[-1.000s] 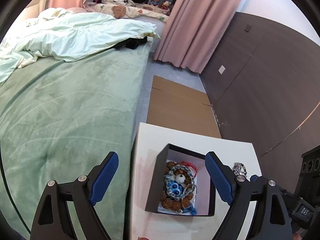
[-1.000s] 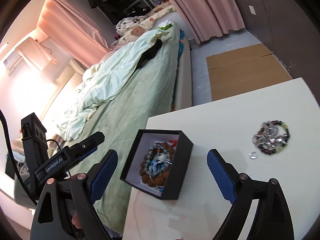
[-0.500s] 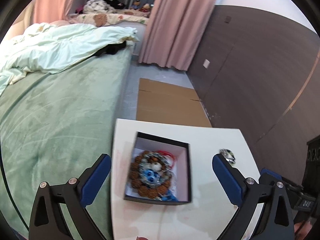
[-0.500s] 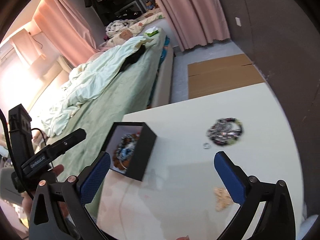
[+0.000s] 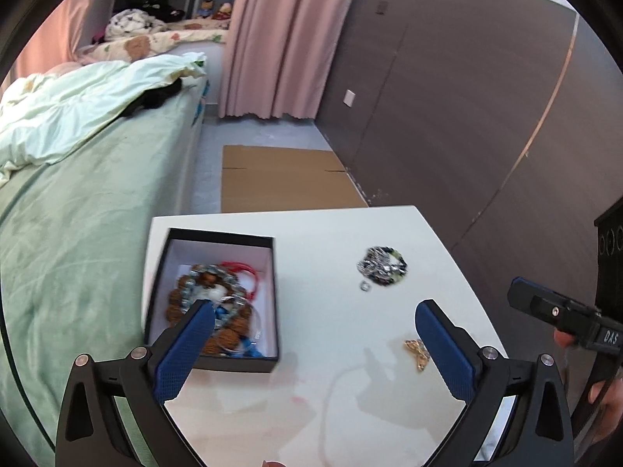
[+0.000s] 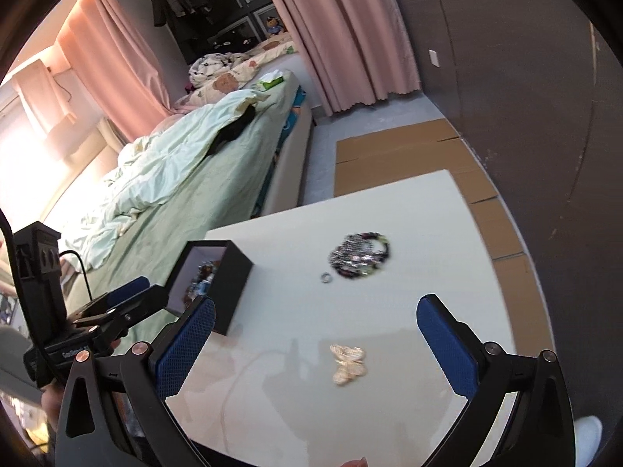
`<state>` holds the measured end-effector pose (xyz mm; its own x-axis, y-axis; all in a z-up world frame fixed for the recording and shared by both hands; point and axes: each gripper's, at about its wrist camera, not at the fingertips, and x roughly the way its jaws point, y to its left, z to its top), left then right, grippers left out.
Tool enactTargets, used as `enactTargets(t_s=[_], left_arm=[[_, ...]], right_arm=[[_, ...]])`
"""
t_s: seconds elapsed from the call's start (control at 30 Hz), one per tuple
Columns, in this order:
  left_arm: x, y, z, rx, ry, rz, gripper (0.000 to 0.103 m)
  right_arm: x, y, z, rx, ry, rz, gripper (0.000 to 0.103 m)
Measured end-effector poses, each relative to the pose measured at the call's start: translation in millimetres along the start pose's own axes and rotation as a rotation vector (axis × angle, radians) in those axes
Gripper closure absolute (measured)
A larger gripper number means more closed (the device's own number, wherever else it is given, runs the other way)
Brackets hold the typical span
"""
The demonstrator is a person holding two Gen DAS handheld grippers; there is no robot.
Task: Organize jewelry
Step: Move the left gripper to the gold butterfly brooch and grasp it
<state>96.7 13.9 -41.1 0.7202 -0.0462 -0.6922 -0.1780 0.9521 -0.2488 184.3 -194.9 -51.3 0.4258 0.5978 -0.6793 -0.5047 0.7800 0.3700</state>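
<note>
We hold the left gripper (image 5: 313,321) with its blue-padded fingers (image 5: 183,350) spread fully apart and nothing between them, tilted down over the white glossy tabletop (image 5: 331,408). Just ahead of its left finger sits the open black square cardboard box with a white lining (image 5: 257,241); the fingertip overlaps the box's near corner in the left wrist view, though we cannot tell whether it touches. Inside the box lies a tangle of brown, silver and blue beaded bracelets with a red cord (image 5: 212,303). Ahead of the gap between the fingers, toward the right finger, a coil of dark and silver beaded bracelets with green beads (image 5: 382,265) rests on the table, with a small silver ring (image 5: 365,286) just beside it on the near side. A small gold butterfly-shaped piece (image 5: 417,352) lies close to the inner side of the right finger

Our right gripper (image 6: 315,323) is likewise wide apart and empty, angled down at the same table. The gold butterfly lies between its fingers, slightly nearer than the tips. The bracelet coil and ring lie farther ahead, the black box ahead of its left finger. A bed with a green cover (image 6: 194,194) stands beyond the table to the left
</note>
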Motion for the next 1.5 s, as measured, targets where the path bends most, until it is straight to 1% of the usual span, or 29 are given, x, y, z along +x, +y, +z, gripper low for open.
enactTargets(t_s=[0.33, 0.37, 0.4, 0.43, 0.5, 0.53, 0.63, 0.7, 0.87, 1.0, 1.07, 1.17, 1.2, 1.23, 1.27, 1.3, 1.33, 1.4, 1.5], left_arm=[[27.7, -35.5, -18.3, 0.056, 0.06, -0.062, 0.001], [32.5, -39.1, -20.6, 0.058, 0.069, -0.065, 0.003], [36.4, -41.6, -22.1, 0.061, 0.077, -0.071, 0.009], [41.5, -44.8, -24.1, 0.065, 0.091, -0.081, 0.012], [53.3, -51.4, -28.1, 0.074, 0.13, -0.1, 0.02], [60.9, -55.5, -31.0, 0.083, 0.155, -0.113, 0.022], [76.0, -61.5, -36.2, 0.084, 0.193, -0.135, 0.025], [84.9, -66.0, -39.5, 0.084, 0.213, -0.149, 0.034], [101.6, -80.8, -49.1, 0.097, 0.243, -0.166, 0.036], [113.3, -90.3, -55.8, 0.109, 0.269, -0.17, 0.046], [116.6, -92.0, -58.4, 0.109, 0.276, -0.165, 0.047], [116.9, -96.0, -60.0, 0.129, 0.251, -0.148, 0.048], [117.4, -96.9, -60.5, 0.134, 0.247, -0.145, 0.054], [117.3, -97.9, -61.4, 0.148, 0.237, -0.126, 0.06], [117.7, -98.6, -61.4, 0.164, 0.231, -0.105, 0.076], [117.8, -98.6, -61.2, 0.175, 0.228, -0.095, 0.081], [118.6, -95.5, -60.2, 0.162, 0.235, -0.116, 0.081], [118.8, -91.1, -58.2, 0.149, 0.246, -0.141, 0.091], [119.7, -85.9, -54.9, 0.135, 0.248, -0.126, 0.091]], right_arm=[[-11.7, -33.2, 0.7, 0.041, 0.036, -0.066, 0.0], [-12.8, -36.9, 0.5, 0.049, 0.046, -0.063, 0.0], [-13.2, -41.0, -0.3, 0.056, 0.057, -0.06, 0.0], [-13.0, -45.9, -1.0, 0.065, 0.071, -0.062, 0.0], [-11.2, -55.0, -2.6, 0.082, 0.092, -0.065, 0.0], [-10.0, -59.9, -3.6, 0.092, 0.103, -0.066, 0.0], [-7.9, -72.6, -5.2, 0.111, 0.122, -0.079, 0.0], [-8.7, -78.6, -5.9, 0.114, 0.125, -0.088, 0.0], [-11.4, -91.0, -4.6, 0.117, 0.123, -0.1, 0.0], [-8.4, -94.0, -6.3, 0.091, 0.143, -0.078, 0.001], [-6.0, -93.0, -7.7, 0.072, 0.153, -0.055, 0.001], [-3.6, -91.6, -8.1, 0.053, 0.16, -0.037, 0.001], [-3.9, -92.0, -8.5, 0.05, 0.16, -0.033, 0.001], [-3.7, -91.8, -8.1, 0.049, 0.16, -0.032, 0.001], [-3.6, -91.7, -8.1, 0.051, 0.16, -0.032, 0.001], [-3.1, -91.9, -7.9, 0.055, 0.159, -0.032, 0.001], [-2.3, -92.7, -7.4, 0.06, 0.159, -0.032, 0.001], [-1.1, -94.4, -6.9, 0.069, 0.16, -0.032, 0.001], [3.3, -95.0, -6.0, 0.083, 0.167, -0.033, 0.001]])
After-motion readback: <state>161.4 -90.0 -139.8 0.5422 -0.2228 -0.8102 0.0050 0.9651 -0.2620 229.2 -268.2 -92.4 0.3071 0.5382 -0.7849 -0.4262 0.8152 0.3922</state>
